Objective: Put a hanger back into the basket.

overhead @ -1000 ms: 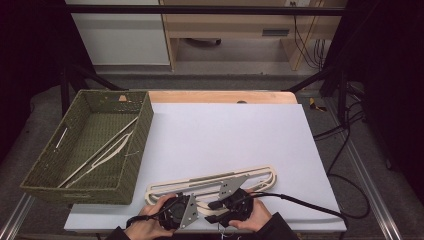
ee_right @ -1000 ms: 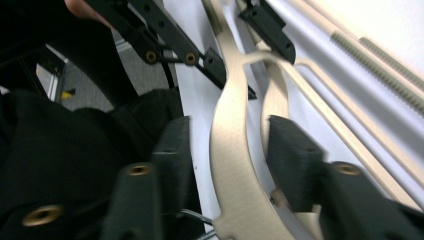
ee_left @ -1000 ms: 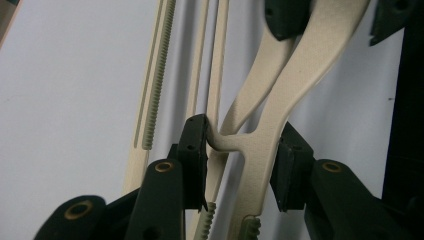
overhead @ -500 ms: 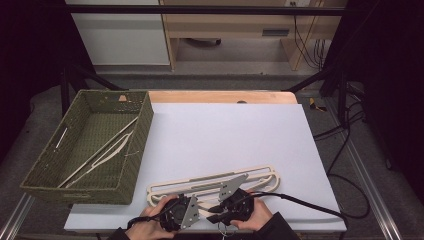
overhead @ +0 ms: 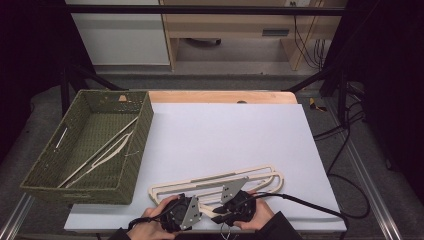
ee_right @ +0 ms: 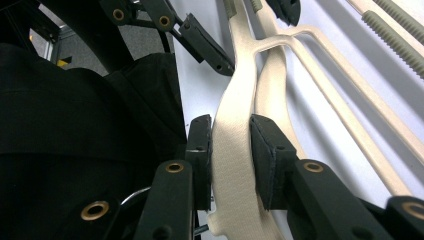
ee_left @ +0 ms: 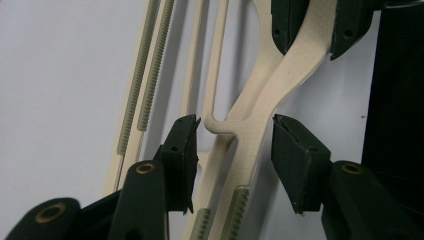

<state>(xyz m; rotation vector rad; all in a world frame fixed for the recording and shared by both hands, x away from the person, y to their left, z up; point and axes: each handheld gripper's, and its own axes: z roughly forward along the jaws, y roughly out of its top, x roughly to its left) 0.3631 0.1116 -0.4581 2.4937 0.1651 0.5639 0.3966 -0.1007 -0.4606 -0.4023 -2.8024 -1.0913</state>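
Cream plastic hangers (overhead: 215, 180) lie stacked near the front edge of the white table (overhead: 225, 135). My right gripper (ee_right: 231, 160) is shut on the curved neck of the top hanger (ee_right: 235, 125), both pads pressing its sides. My left gripper (ee_left: 235, 150) straddles the same hanger (ee_left: 260, 120) further along. Its jaws have just been opening and stand apart from the plastic, which lies between them. In the high view both hands hold the grippers side by side at the table's front, left gripper (overhead: 187, 207) and right gripper (overhead: 227, 200), over the hangers' near edge.
A green woven basket (overhead: 142, 130) sits at the table's left with more cream hangers (overhead: 102, 150) lying inside. Black cables (overhead: 320, 207) trail off to the right from the grippers. A wooden strip (overhead: 220, 96) runs along the table's far edge.
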